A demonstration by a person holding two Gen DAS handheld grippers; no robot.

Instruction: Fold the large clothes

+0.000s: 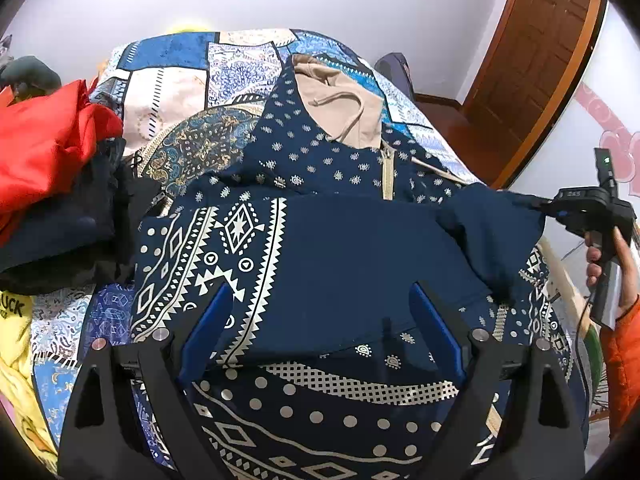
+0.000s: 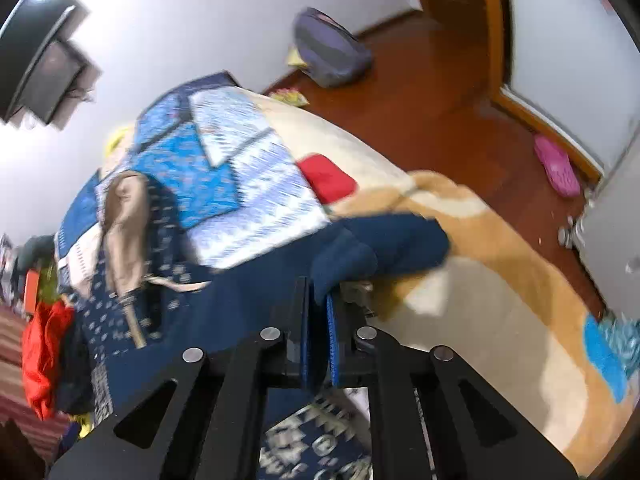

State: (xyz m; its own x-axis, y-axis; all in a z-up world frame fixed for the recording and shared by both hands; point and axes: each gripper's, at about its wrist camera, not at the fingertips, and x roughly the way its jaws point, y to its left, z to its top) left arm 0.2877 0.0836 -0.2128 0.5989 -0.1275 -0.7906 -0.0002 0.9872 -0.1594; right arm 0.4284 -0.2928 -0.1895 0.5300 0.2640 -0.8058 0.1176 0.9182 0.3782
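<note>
Navy patterned hoodie [image 1: 320, 240] on bed; "UCK" legible on yellow garment [image 1: 14, 312].

Our left gripper [image 1: 320, 320]: jaws apart, hoodie [image 1: 320, 240] on bed [image 1: 168, 92] between and ahead of them. Hood [image 1: 340, 108] beyond jaws, far end. Clothes pile [image 1: 52, 184] left of jaws, touching hoodie edge. Our right gripper [image 1: 560, 210] right of jaws, closed on sleeve [image 1: 492, 224]. Door [image 1: 540, 60] behind, right. Backpack [image 2: 328, 48] on floor [image 2: 440, 100] beyond bed.
</note>
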